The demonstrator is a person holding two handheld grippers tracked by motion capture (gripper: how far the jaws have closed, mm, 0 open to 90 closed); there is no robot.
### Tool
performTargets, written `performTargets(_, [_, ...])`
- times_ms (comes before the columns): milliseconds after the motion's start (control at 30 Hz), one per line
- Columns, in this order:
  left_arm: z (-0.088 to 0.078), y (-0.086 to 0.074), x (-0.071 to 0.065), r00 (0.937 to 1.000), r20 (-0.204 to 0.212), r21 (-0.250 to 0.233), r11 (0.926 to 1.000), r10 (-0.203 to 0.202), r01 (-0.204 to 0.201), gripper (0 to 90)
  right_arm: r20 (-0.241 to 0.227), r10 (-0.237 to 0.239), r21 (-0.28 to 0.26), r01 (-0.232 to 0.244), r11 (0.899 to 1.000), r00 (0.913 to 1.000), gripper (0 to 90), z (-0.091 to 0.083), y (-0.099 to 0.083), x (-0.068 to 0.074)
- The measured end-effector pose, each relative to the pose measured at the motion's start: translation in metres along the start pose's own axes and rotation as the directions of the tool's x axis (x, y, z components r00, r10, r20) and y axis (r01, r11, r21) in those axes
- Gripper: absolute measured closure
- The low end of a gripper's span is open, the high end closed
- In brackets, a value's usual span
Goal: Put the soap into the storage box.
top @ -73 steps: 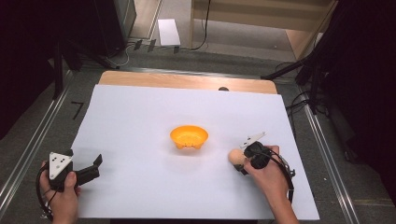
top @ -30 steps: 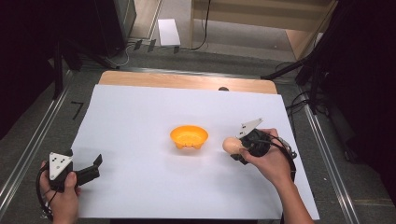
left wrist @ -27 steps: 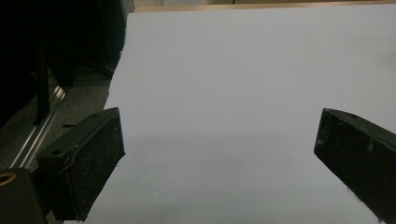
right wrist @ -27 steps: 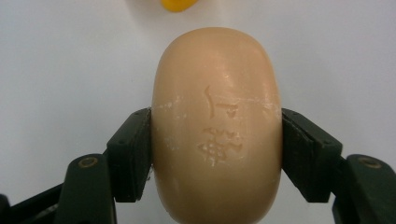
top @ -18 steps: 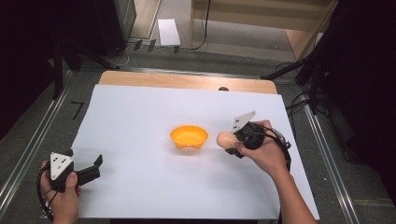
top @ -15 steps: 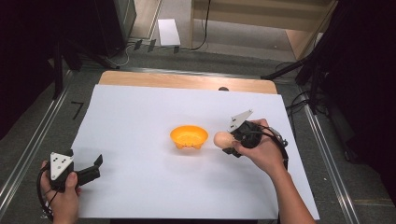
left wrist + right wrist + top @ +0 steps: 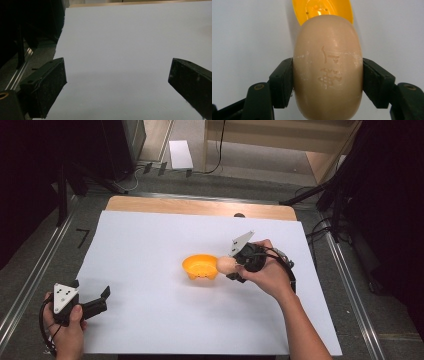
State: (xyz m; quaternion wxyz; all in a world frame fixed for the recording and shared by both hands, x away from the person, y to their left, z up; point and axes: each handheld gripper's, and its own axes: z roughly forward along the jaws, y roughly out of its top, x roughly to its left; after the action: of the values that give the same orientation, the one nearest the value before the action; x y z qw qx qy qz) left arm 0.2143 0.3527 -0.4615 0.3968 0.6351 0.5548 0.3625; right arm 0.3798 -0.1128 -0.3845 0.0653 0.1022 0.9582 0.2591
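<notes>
A tan oval bar of soap [image 7: 328,67] with stamped marks sits clamped between the two black jaws of my right gripper [image 7: 328,83]. In the high view the soap [image 7: 225,265] hangs at the right rim of a small orange dish [image 7: 200,267] in the middle of the white sheet, with the right gripper [image 7: 231,268] just to the dish's right. The dish [image 7: 322,8] lies beyond the soap in the right gripper view. My left gripper [image 7: 102,295] rests at the sheet's near left edge, its jaws wide apart with nothing between them [image 7: 117,82].
A white sheet [image 7: 150,320] covers most of the wooden table [image 7: 200,207]. Metal rails run along both sides of the table. A cable and dark equipment stand beyond the right side. A white board lies on the floor at the back.
My right gripper has carried the soap leftward from the sheet's right side up to the orange dish's rim. The left gripper has stayed where it was.
</notes>
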Motion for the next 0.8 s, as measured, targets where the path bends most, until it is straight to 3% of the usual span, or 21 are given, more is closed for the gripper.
performTargets(333, [0.0,0.0,0.0,0.9999,0.007,-0.002,1.0,-0.007,0.007,2.1,-0.015,-0.044,0.004,0.044,0.999,0.9989,33.3,0.007,0.023,-0.001])
performTargets(533, [0.0,0.0,0.001,0.9999,0.01,-0.004,1.0,-0.007,0.007,2.1,-0.036,-0.102,0.002,0.102,0.995,0.9942,33.3,0.014,0.036,-0.003])
performTargets(800, [0.0,0.0,0.001,0.9999,0.011,-0.004,1.0,-0.008,0.008,2.2,-0.05,-0.131,0.02,0.132,0.991,0.9901,33.3,0.022,0.048,-0.006])
